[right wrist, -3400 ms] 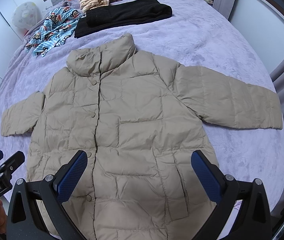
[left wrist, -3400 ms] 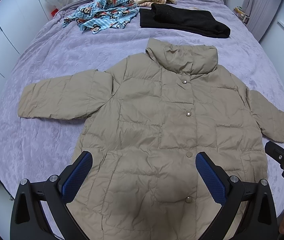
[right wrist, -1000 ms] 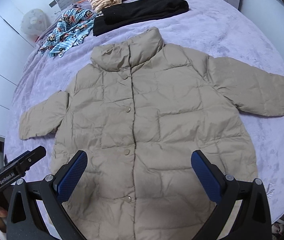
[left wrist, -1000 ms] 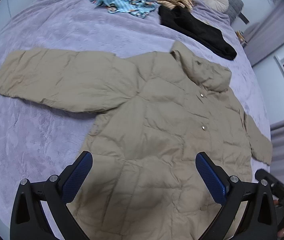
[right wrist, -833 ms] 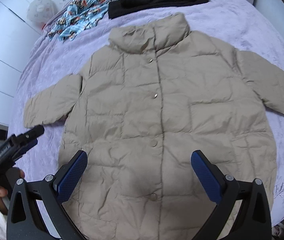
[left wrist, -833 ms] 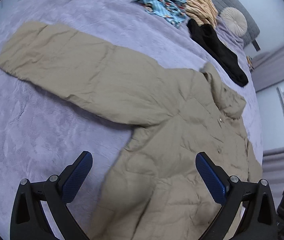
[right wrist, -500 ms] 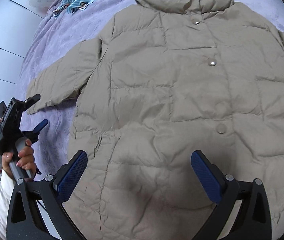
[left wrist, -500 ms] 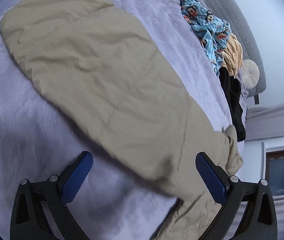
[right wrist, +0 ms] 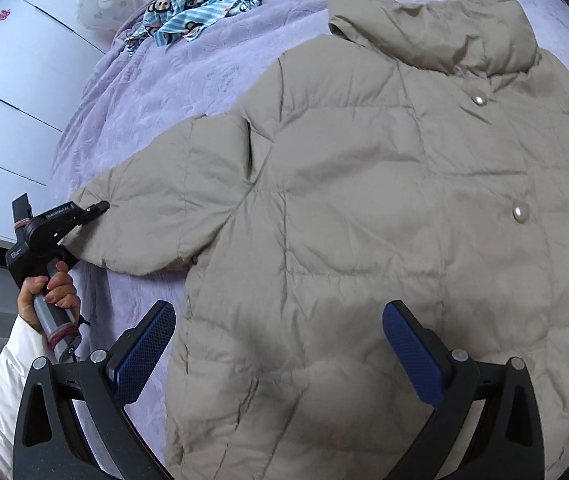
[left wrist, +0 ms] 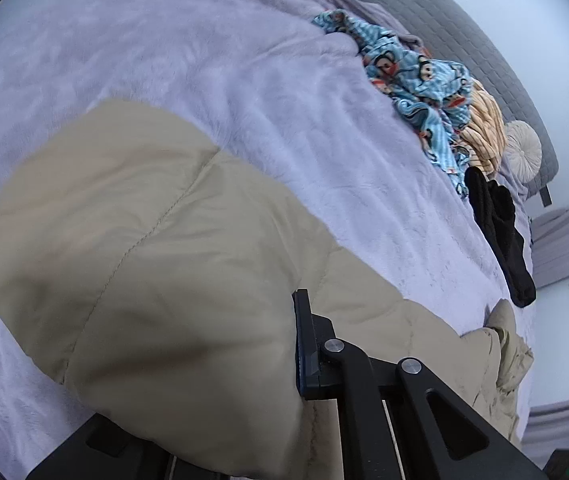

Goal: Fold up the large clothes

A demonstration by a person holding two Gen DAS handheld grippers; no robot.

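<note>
jacket (right wrist: pixel 364 208) is lying flat, filling the frame's centre on the bed (right wrist: pixel 156 80); left gripper (right wrist: pixel 98 207), at left, is clenching its sleeve (right wrist: pixel 156 216) cuff, right gripper (right wrist: pixel 280 344) gaping below. slippery padding may be slipping free.

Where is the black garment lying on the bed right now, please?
In the left wrist view the black garment lies at the right on the purple bedspread, beside the yellow striped clothes and beyond the beige jacket's collar.

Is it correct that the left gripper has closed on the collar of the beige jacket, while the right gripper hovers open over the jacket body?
Not quite. The left gripper has closed on the sleeve end of the beige jacket, not the collar; the right wrist view shows this. The right gripper does hover open over the body.
</note>
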